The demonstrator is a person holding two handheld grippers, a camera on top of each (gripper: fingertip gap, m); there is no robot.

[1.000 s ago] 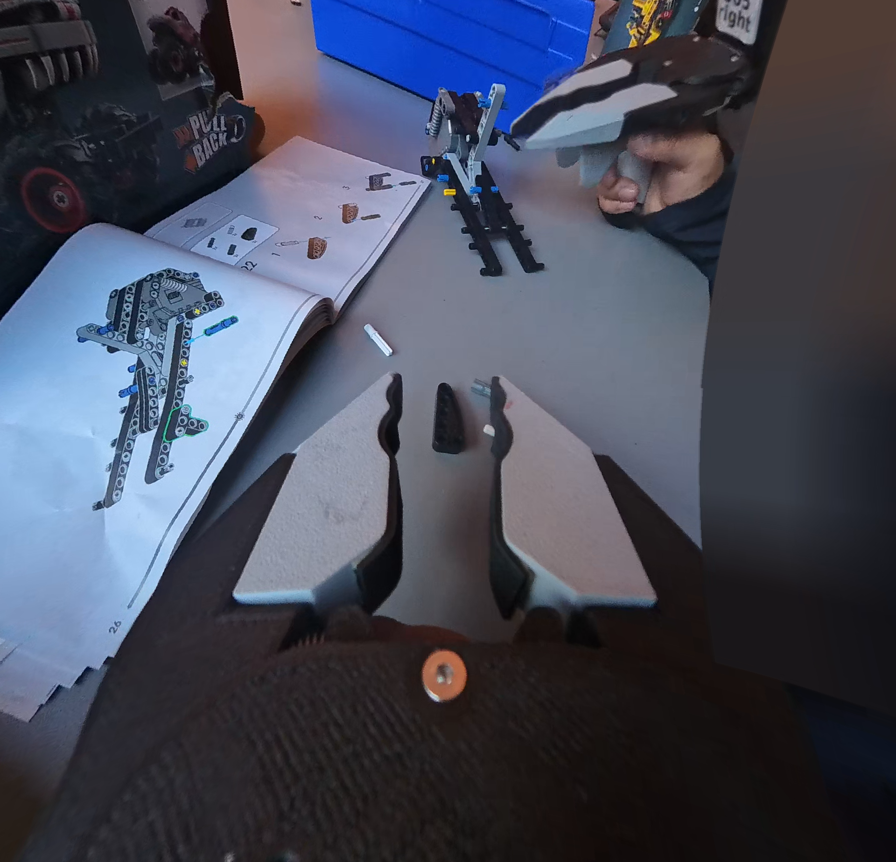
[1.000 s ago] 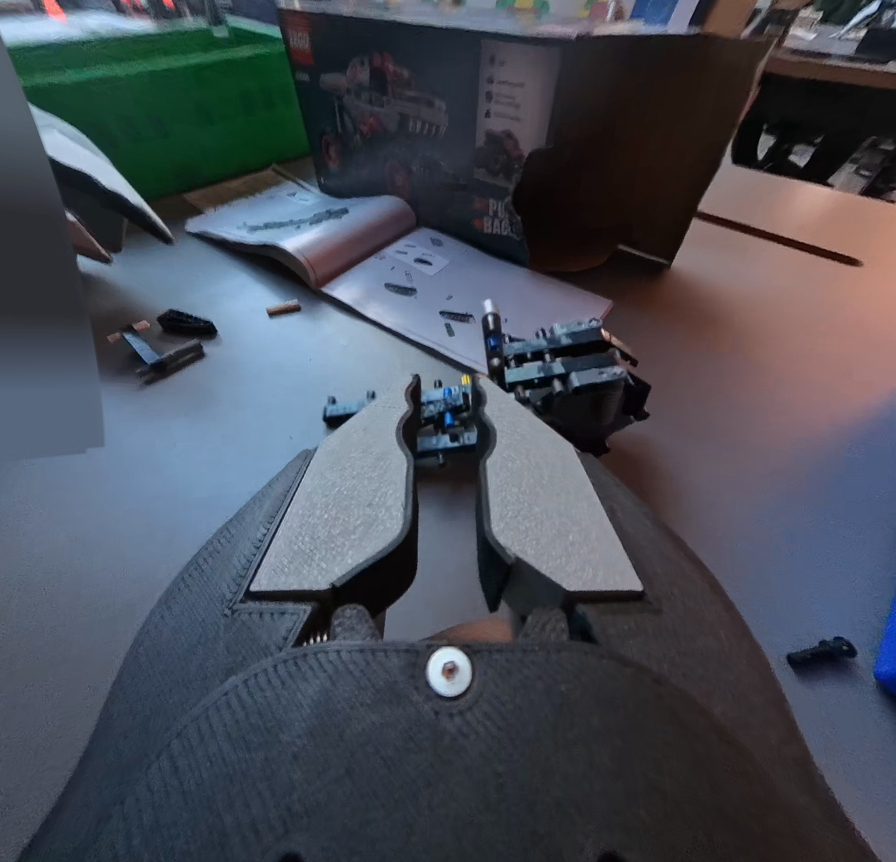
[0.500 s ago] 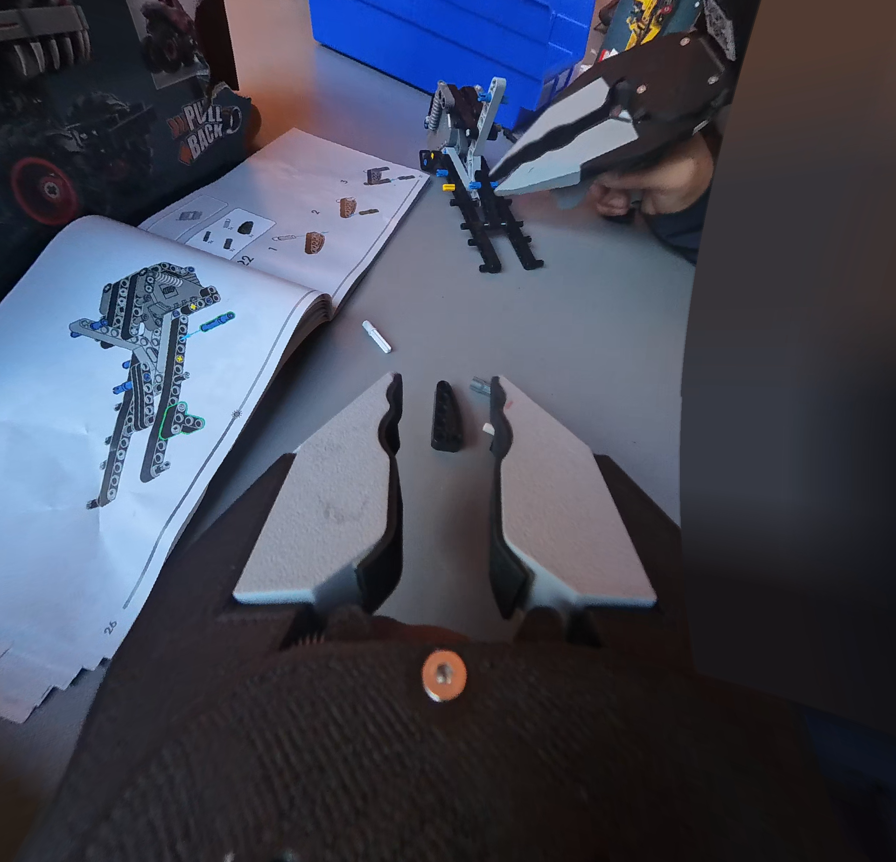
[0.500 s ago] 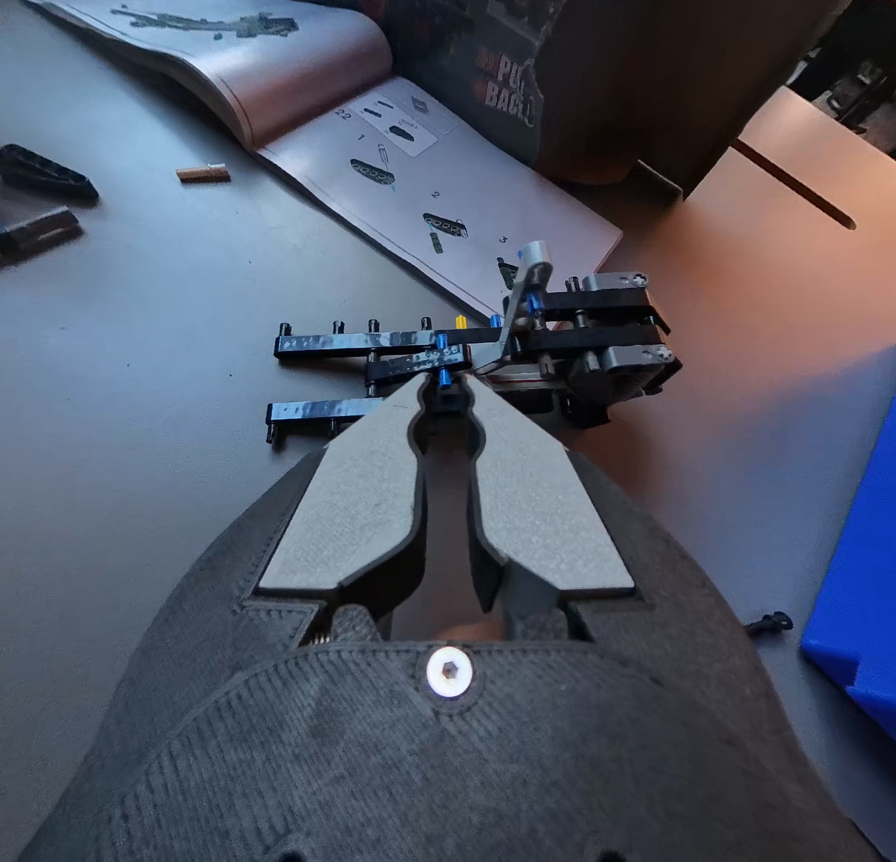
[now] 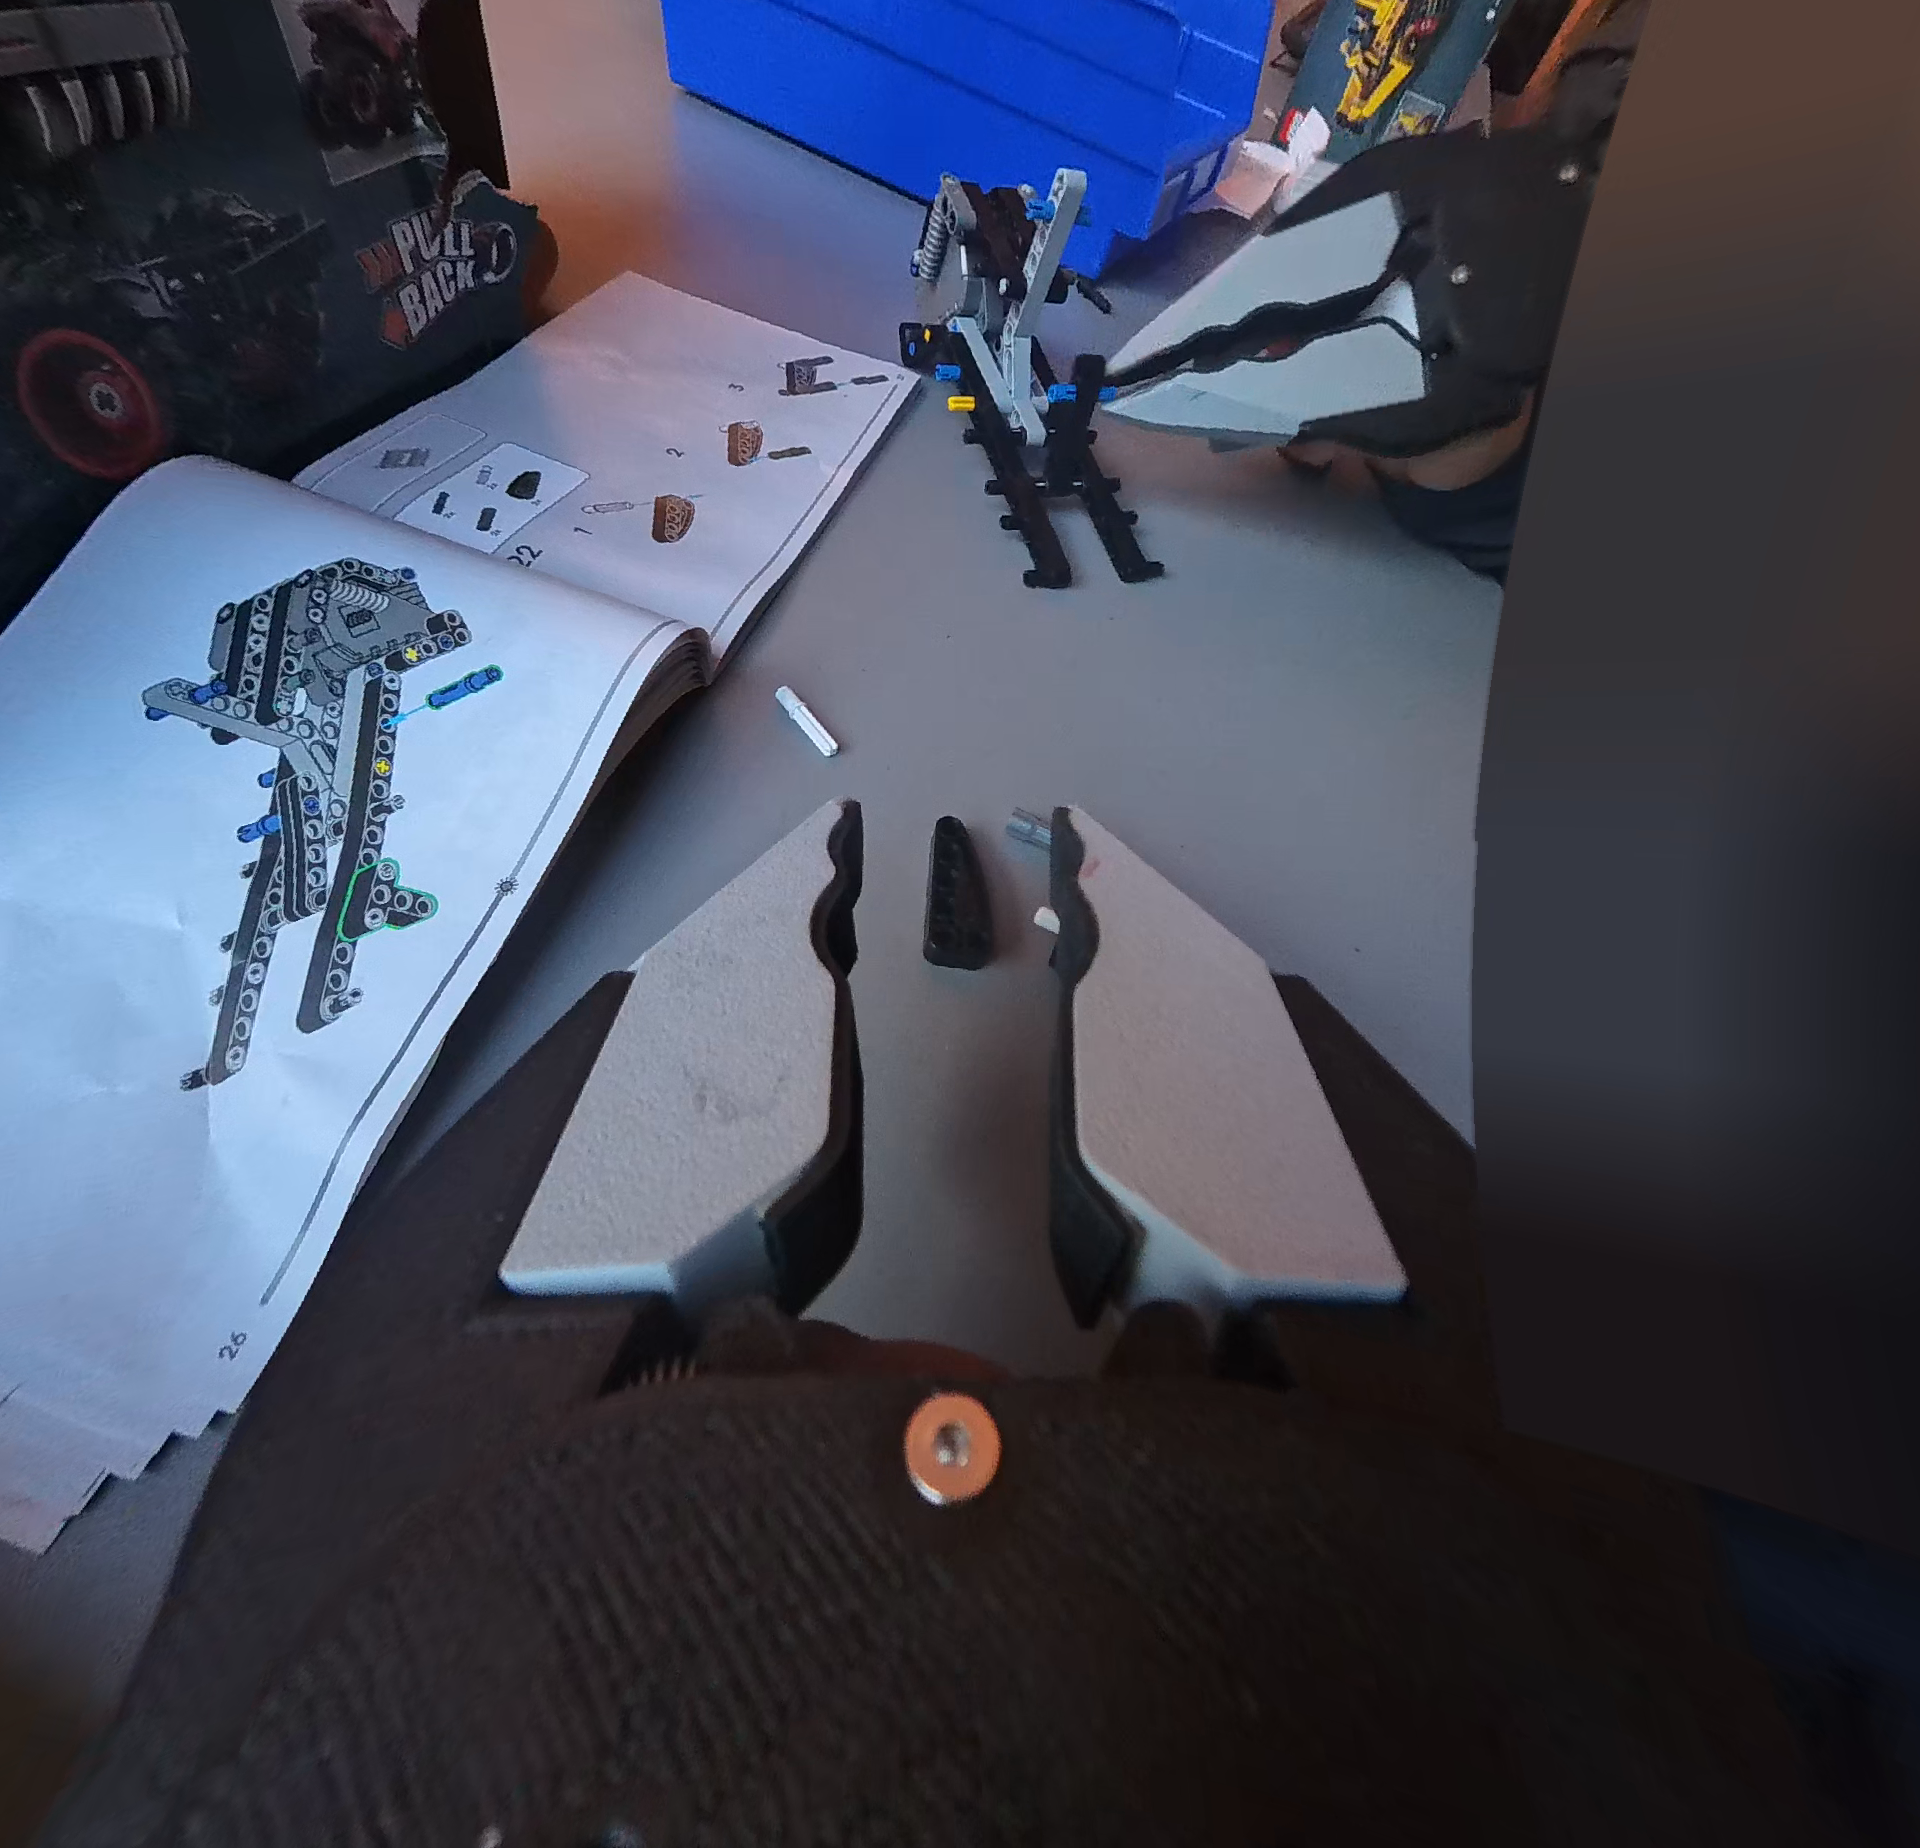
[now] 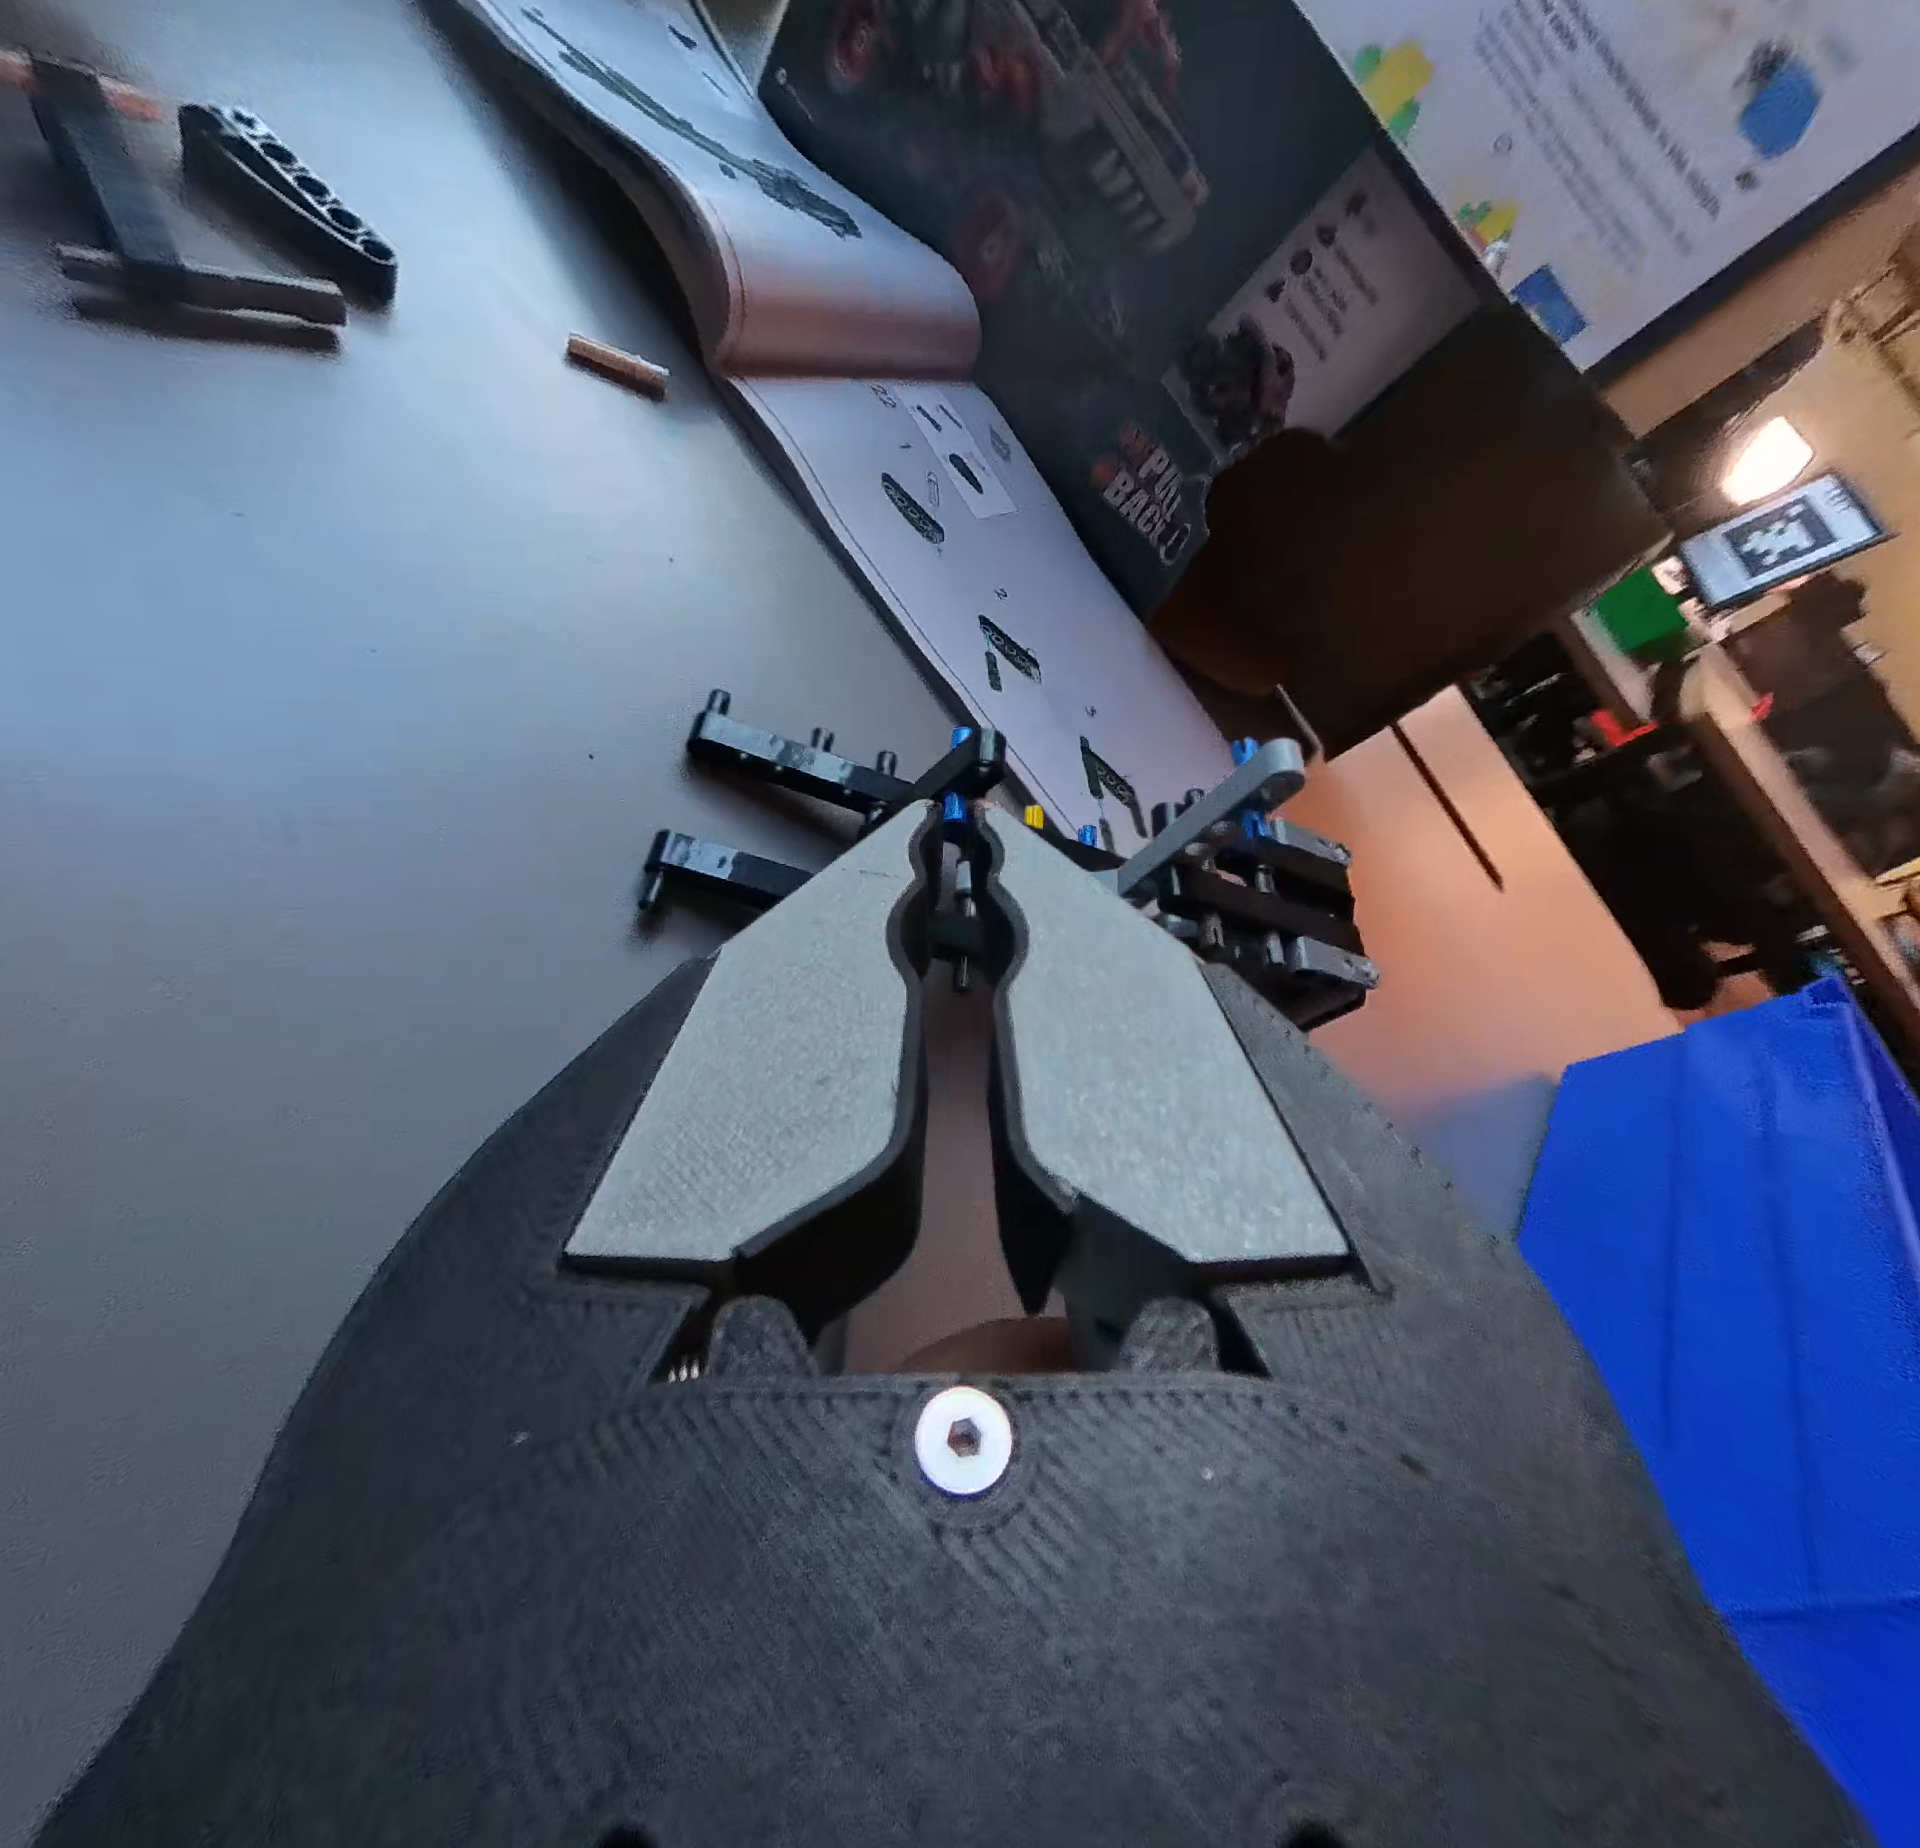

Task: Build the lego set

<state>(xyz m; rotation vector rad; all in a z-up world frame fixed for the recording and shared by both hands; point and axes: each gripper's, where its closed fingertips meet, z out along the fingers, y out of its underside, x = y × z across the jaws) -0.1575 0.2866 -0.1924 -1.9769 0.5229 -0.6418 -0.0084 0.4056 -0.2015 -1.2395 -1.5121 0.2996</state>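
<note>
While left tongs (image 5: 954, 853) gape, right tongs (image 6: 958, 830) pinch chassis (image 6: 1226, 884) — tips nearly closed.

A: What do the two tools look like?
B: Alike. The left gripper (image 5: 954, 842) has a black ribbed body, flat grey fingers (image 5: 717, 1060) with wavy black inner edges and one silver screw (image 5: 951, 1447).
A: And the right gripper (image 6: 957, 822)?
B: Same build. Behind it, a dark sleeve (image 5: 1455, 520).

Looks like a lab/workshop — grey table (image 5: 1247, 759), blue storage bin (image 5: 935, 42), fiducial-marker card (image 6: 1777, 541) in bkgd.
</note>
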